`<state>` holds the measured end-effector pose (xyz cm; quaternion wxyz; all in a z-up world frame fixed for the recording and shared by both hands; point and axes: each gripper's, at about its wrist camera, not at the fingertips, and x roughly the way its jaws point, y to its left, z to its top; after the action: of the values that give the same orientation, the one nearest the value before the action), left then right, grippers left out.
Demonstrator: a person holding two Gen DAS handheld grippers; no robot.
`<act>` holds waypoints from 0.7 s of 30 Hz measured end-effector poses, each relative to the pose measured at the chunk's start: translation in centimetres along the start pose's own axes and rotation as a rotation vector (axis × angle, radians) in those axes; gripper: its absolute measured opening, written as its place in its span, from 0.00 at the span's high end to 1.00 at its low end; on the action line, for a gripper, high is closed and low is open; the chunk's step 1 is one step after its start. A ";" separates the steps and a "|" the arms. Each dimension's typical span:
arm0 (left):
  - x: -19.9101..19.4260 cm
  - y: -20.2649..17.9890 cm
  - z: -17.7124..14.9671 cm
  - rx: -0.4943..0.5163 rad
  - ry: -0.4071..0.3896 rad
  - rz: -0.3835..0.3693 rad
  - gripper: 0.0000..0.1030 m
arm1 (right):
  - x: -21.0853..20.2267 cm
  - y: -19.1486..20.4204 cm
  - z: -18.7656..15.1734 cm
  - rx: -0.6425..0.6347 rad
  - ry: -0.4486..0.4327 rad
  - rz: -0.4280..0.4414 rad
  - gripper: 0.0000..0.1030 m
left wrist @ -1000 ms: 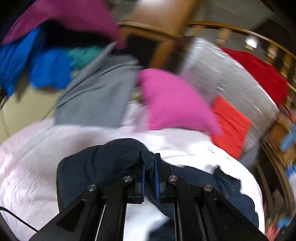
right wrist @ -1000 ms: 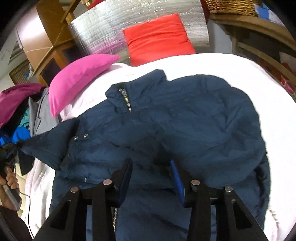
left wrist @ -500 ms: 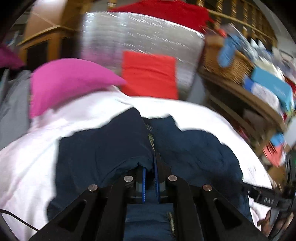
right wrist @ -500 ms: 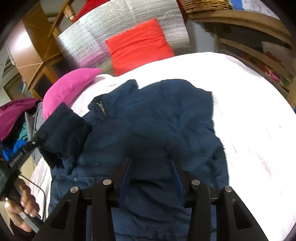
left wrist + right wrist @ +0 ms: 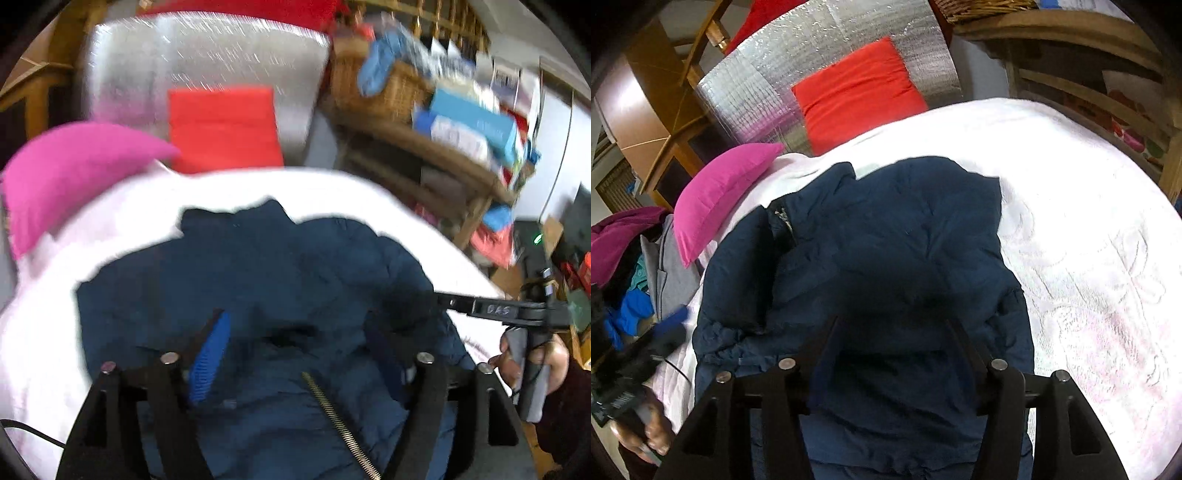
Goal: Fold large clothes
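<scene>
Hovering over the navy quilted puffer jacket (image 5: 886,258) on the white bed cover (image 5: 1089,258), both my left gripper (image 5: 299,339) and right gripper (image 5: 890,332) point forward, jaws spread, pinching nothing.

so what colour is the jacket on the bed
Navy blue jacket, clearest in the right wrist view.

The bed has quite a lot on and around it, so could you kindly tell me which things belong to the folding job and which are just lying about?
Part of the job:
navy jacket
left gripper, open
right gripper, open
white bedspread, the folding surface

Lying about:
pink pillow
red cushion
pile of clothes beside the bed
wicker basket
</scene>
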<state>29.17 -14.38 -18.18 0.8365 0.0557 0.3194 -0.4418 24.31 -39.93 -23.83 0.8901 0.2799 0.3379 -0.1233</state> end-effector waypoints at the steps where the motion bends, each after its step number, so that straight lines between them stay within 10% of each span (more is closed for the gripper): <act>1: -1.0 0.9 0.0 -0.016 -0.022 0.014 0.22 | -0.1 0.5 0.2 -0.008 -0.002 0.004 0.41; 5: -3.5 6.8 -0.6 -0.173 -0.043 0.203 0.19 | -0.3 3.2 0.9 -0.051 -0.008 0.035 0.41; 10: -1.9 13.2 -3.8 -0.423 0.163 0.416 0.20 | 0.5 8.4 1.5 -0.120 -0.009 0.085 0.31; 21: 1.4 13.5 -5.8 -0.508 0.312 0.457 0.20 | 9.1 18.5 -0.5 -0.554 0.068 -0.129 0.31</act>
<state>37.35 -5.05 -26.14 0.8419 -0.0169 0.5218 -0.1364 38.35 -24.88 -22.54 0.9112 0.0078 0.4053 -0.0734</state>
